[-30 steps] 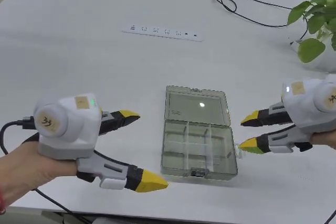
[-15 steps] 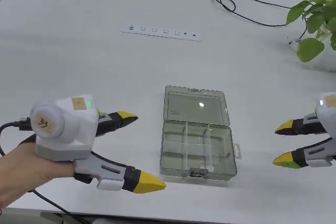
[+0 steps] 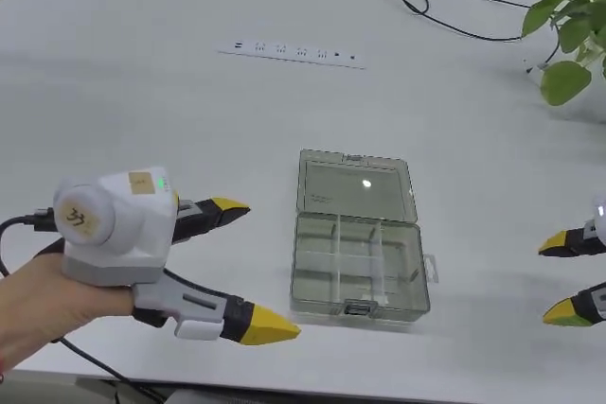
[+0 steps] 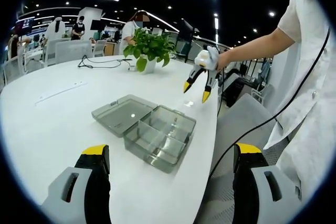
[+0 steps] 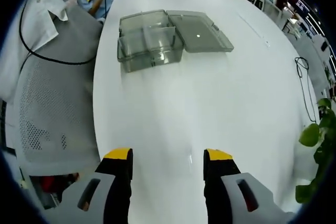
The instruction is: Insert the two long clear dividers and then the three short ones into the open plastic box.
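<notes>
The plastic box (image 3: pixel 358 272) sits open on the white surface (image 3: pixel 142 130), towards its near edge and about midway between the two tongs. Its lid (image 3: pixel 355 184) is folded back flat on the far side, and the tray lies on the near side with its latch facing the edge. Clear dividers (image 3: pixel 337 254) stand inside the tray and split it into compartments, though I cannot count them for certain through the clear plastic. The left tongs (image 3: pixel 263 270) hang to the near left of the box, apart from it, held in a hand (image 3: pixel 47 305), with the two yellow tips spread wide and pointing right towards the box. The right tongs (image 3: pixel 547 281) are well off to the right of the box, their tips also spread and pointing left. A white power strip (image 3: pixel 289 53) lies on the far side of the surface, a black cable (image 3: pixel 445 2) loops beyond it at the far right, and a leafy green plant (image 3: pixel 568 35) stands at the far right edge.
</notes>
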`<state>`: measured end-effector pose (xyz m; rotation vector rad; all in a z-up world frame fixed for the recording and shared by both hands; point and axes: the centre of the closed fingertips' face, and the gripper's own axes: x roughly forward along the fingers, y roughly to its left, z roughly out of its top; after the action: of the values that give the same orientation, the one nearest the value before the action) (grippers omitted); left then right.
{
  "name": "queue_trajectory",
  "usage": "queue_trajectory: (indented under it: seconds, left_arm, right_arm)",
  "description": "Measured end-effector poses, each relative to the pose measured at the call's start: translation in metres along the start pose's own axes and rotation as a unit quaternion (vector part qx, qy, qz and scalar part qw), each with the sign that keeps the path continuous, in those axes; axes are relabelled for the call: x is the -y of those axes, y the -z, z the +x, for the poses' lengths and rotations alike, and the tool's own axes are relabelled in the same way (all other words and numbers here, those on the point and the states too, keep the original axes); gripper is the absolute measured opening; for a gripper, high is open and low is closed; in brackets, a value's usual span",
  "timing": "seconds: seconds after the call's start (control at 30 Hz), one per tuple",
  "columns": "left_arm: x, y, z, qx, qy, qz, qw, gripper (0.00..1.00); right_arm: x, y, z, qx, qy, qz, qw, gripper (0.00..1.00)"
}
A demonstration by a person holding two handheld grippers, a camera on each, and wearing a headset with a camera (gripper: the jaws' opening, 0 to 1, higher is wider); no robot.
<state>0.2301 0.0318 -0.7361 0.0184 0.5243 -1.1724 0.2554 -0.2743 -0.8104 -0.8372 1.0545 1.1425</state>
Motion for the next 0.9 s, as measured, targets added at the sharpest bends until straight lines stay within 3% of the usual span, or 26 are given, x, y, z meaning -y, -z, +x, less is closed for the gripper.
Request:
queue_trajectory:
  seconds: [0.33,0.9]
  left_arm:
    - [-0.002,0.002,-0.001,-0.004,-0.001,-0.002,1.0000,1.00]
    - [-0.002,0.002,0.000,-0.008,-0.001,-0.004,1.0000,1.00]
  right_arm:
    - [0.003,0.026,0.014,-0.040,-0.005,-0.017,0.9990,0.58]
    - [0.006,0.034,0.026,-0.064,-0.012,-0.054,0.9964,0.50]
